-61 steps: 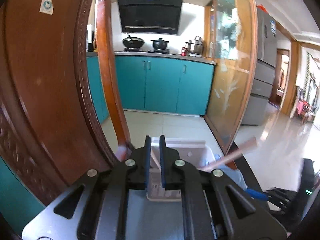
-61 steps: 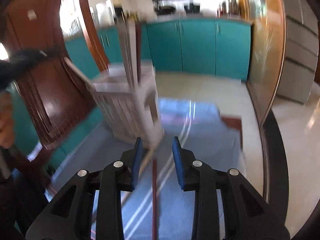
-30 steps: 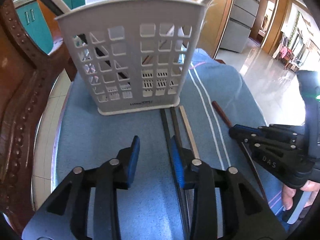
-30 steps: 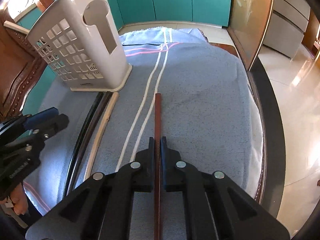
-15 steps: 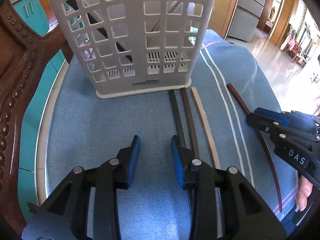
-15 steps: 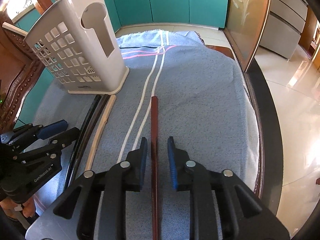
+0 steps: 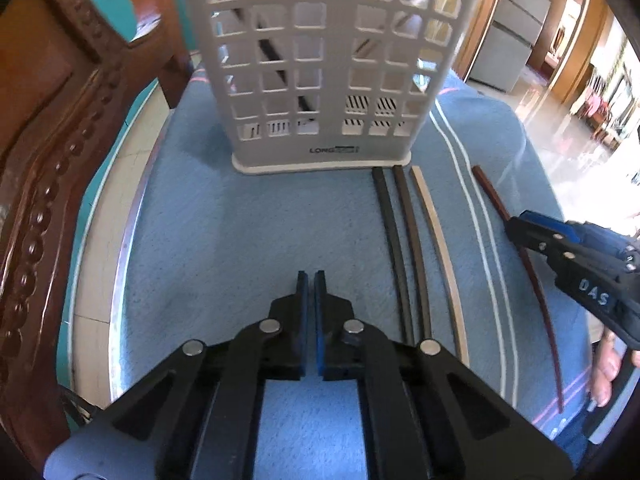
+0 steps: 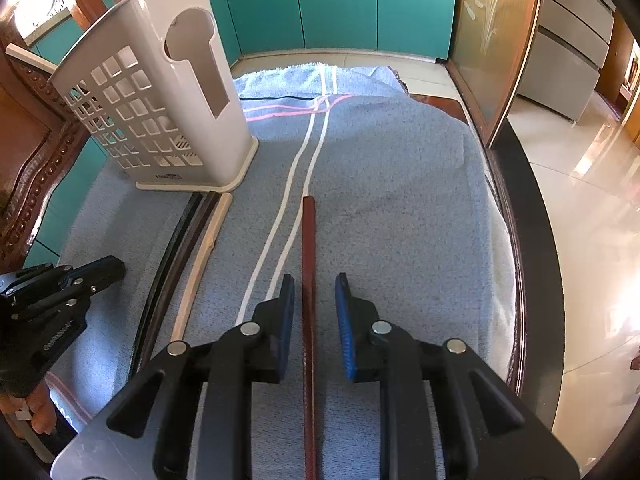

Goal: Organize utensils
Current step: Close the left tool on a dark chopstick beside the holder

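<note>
Red-brown chopstick (image 8: 309, 248) lies flat on the blue towel (image 8: 400, 200), just right of the towel's twin white stripes. Long axis runs straight away from the right gripper (image 8: 314, 312), far tip pointing past the right side of the white utensil basket (image 8: 160, 120).

Right gripper: jaws apart, one pad each side of the stick, not touching it. The stick passes down the centreline of the gap, so axis and jaws are lined up (closing would likely pinch it across its width, no turn needed). From the left wrist view the same stick (image 7: 532, 280) lies well off to the right, under the other tool's nose.

Left gripper (image 7: 311, 300): jaws brought nearly together, nothing between them, over bare towel in front of the basket (image 7: 320, 80). Right hand is plainly the nearer one to the red-brown stick.

Three more sticks lie side by side, ends just short of the basket's base: black chopstick (image 7: 394, 248), dark brown chopstick (image 7: 414, 248), pale wooden chopstick (image 7: 438, 240). They sit between the two grippers, closer to the left.

Basket stands upright; slanted sticks show through its lattice.

Carved wooden chair (image 7: 48, 160) at the left edge.
</note>
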The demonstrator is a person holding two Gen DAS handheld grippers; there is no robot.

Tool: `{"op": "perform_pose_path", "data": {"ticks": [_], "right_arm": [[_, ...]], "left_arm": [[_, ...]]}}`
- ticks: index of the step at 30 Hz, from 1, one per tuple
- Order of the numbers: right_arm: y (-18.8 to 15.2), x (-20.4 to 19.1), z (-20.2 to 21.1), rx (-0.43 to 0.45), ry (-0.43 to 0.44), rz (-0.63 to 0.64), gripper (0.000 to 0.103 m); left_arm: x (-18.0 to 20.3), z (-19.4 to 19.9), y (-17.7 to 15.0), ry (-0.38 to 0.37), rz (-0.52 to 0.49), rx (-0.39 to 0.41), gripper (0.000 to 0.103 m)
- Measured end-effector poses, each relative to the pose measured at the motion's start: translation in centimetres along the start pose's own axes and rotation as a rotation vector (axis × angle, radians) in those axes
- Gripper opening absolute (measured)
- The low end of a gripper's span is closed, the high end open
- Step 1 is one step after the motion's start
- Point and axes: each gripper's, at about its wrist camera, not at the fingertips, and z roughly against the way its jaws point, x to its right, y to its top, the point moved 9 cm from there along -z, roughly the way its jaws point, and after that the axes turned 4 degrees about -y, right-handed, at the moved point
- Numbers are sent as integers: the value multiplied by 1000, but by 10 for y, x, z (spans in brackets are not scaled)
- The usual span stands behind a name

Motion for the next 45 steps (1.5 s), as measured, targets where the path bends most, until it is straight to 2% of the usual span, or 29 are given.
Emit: {"op": "perform_pose_path", "data": {"ticks": [2, 6, 9, 11, 18, 21, 22, 24, 25, 28, 31, 40, 41, 42, 45], "right_arm": [[1, -1, 2, 6, -3, 8, 22], [2, -3, 4, 14, 4, 14, 25], [3, -1, 3, 13, 3, 10, 28], [4, -1, 4, 13, 2, 10, 29], [3, 0, 1, 10, -17, 18, 29], [3, 2, 2, 13, -18, 16, 29], [3, 2, 2, 15, -18, 17, 29], [3, 2, 1, 16, -22, 19, 29], [3, 2, 1, 15, -22, 18, 29], [4, 2, 2, 19, -16, 14, 29], [5, -2, 3, 21, -8, 18, 29], [6, -8, -12, 29, -34, 58, 29], [6, -9, -12, 30, -27, 60, 22], [5, -9, -12, 28, -16, 59, 8], [5, -11, -8, 33, 12, 51, 6]], "left_arm": [[-7, 5, 1, -31, 24, 11, 4], [-16, 10, 7, -48, 50, 31, 5], [-15, 8, 10, -62, 61, 32, 15], [-14, 6, 15, -69, 54, 34, 17], [34, -12, 31, -97, -10, 33, 28], [40, -23, 33, -90, -14, 23, 31], [41, -23, 34, -81, -21, 25, 31], [42, -26, 33, -34, -42, 15, 14], [42, -25, 31, -17, -50, 8, 11], [40, -20, 23, -46, -53, -27, 11], [32, -15, 19, -67, -27, -29, 11], [25, -25, 35, -26, 20, -21, 14], [25, -25, 35, -21, 23, -21, 14], [27, -25, 37, -17, 21, -21, 13], [36, -27, 41, -18, 27, -12, 9]]}}
